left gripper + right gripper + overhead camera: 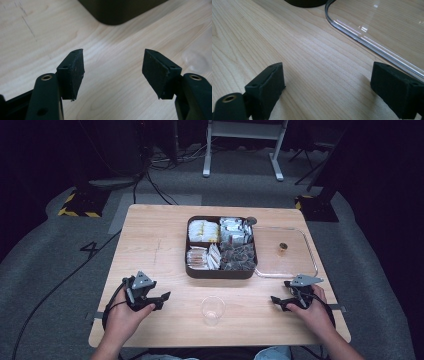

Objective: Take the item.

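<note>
A dark brown four-compartment box [220, 271] with wrapped snacks stands mid-table. A clear lid [310, 254] lies to its right, with a small brown piece [283, 247] on it. A clear plastic cup [212, 310] stands upright near the front edge. My left gripper [161, 300] rests at the front left, open and empty; its pads [75, 72] hover over bare wood, the box corner [117, 12] beyond. My right gripper [278, 302] sits at the front right, open and empty, with the lid's rim [352, 30] just ahead of its pads [269, 85].
The wooden table [150, 245] has bare room on its left half and along the front. Beyond it are a grey carpet floor, cables, yellow-black striped stand bases [80, 205] and a white table frame [242, 145].
</note>
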`<state>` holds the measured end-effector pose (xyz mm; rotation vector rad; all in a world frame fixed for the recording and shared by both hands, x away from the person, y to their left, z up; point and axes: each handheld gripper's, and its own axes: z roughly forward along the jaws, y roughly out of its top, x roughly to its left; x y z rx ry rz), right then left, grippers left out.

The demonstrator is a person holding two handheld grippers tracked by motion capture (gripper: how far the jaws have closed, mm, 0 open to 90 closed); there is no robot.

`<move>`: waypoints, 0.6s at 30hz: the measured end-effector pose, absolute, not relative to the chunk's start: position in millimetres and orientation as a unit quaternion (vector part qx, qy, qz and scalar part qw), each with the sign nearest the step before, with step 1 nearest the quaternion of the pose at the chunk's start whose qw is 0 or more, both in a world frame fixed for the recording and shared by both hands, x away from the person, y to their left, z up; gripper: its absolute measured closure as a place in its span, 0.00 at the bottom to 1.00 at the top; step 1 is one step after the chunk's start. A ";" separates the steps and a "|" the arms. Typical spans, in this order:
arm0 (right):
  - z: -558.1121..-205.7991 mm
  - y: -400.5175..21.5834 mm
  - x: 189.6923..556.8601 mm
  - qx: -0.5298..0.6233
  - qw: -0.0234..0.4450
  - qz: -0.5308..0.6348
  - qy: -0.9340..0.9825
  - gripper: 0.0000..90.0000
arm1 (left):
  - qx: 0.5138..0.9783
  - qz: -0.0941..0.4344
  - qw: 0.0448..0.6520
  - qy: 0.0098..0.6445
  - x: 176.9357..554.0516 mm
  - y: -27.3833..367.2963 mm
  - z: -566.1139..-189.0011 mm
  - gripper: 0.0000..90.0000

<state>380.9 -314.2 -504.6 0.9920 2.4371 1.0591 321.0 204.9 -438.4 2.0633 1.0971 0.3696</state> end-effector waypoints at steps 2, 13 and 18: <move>-504.7 -314.7 381.6 0.342 0.151 0.370 0.851 0.13 | 0.810 0.141 0.383 0.422 325.1 202.9 -431.3 0.39; -504.7 -315.2 382.1 0.338 0.149 0.371 0.852 0.13 | 0.814 0.147 0.390 0.404 345.8 184.6 -403.0 0.36; -504.7 -315.2 382.1 0.338 0.150 0.371 0.852 0.13 | 0.827 0.148 0.377 0.390 352.5 174.6 -400.4 0.36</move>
